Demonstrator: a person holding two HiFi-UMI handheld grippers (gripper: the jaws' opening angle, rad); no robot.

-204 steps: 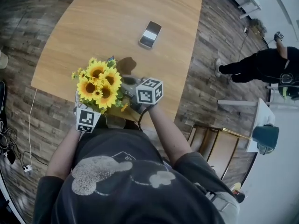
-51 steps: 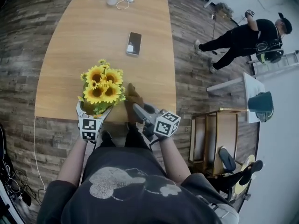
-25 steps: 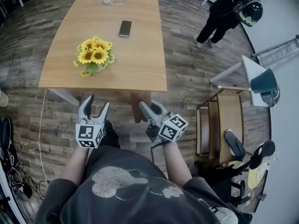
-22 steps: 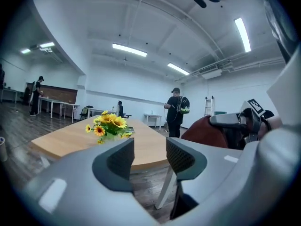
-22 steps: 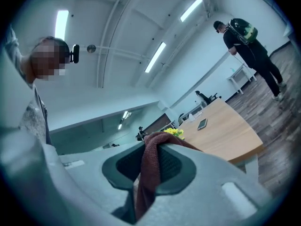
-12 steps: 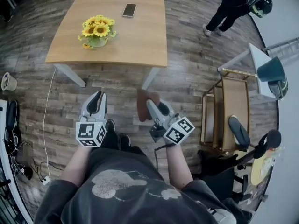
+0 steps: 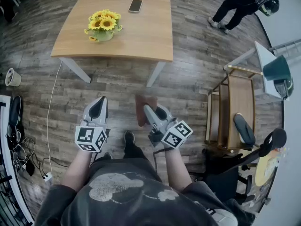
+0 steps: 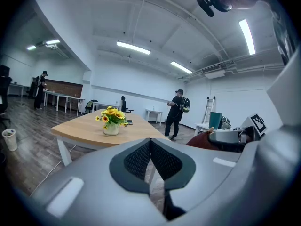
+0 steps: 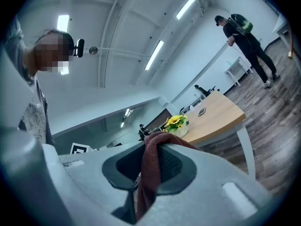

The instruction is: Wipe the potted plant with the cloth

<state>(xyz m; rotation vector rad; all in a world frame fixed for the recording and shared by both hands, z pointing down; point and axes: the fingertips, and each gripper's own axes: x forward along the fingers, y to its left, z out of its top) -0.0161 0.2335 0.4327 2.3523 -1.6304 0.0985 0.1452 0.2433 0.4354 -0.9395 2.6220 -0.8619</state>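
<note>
Right gripper (image 7: 147, 110) pinches cloth (image 7: 139, 115); left gripper (image 7: 99, 102), just closed, holds nothing. Plant (image 7: 104, 24) stands well apart on worktop (image 7: 141, 36), seemingly ahead of both.

We log: potted plant (image 7: 104, 26), yellow sunflowers, upright on table (image 7: 141, 36), upper left; cloth (image 7: 142, 109), reddish-brown, hanging limp, frame centre.

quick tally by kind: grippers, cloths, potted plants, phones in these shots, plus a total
grey two-jaw grippers: 2, left gripper and right gripper
reddish-brown cloth: 1
potted yellow sunflower plant: 1
dark smartphone: 1
total: 5
</note>
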